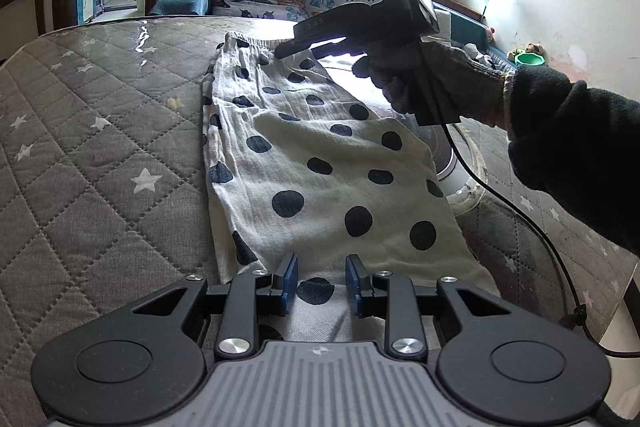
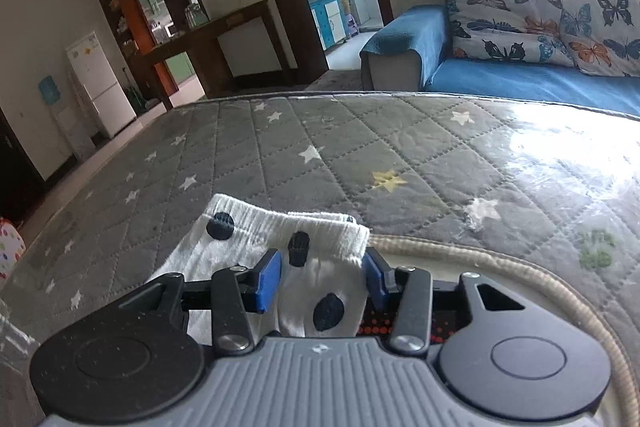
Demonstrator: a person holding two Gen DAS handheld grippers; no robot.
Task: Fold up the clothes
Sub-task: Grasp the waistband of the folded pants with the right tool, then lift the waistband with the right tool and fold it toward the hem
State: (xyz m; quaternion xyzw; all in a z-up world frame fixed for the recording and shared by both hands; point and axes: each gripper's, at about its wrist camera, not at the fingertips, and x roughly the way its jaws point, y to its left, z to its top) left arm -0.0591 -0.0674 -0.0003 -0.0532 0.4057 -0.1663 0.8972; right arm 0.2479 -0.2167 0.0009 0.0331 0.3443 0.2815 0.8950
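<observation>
A white garment with dark polka dots (image 1: pixel 320 163) lies folded lengthwise on the grey quilted table cover. My left gripper (image 1: pixel 322 281) is open just above its near hem, jaws either side of a dot. My right gripper (image 1: pixel 280 53), held by a gloved hand, is at the garment's far elastic waistband. In the right wrist view the right gripper (image 2: pixel 324 277) is open with the ribbed waistband (image 2: pixel 320 231) between its blue pads (image 2: pixel 268 281), not pinched.
The grey star-patterned quilted cover (image 1: pixel 100 147) spans the table under clear plastic. A round heater plate with a beige rim (image 2: pixel 480 259) sits right of the garment. A black cable (image 1: pixel 520 211) trails from the right gripper. A blue sofa with butterfly cushions (image 2: pixel 540 23) stands behind.
</observation>
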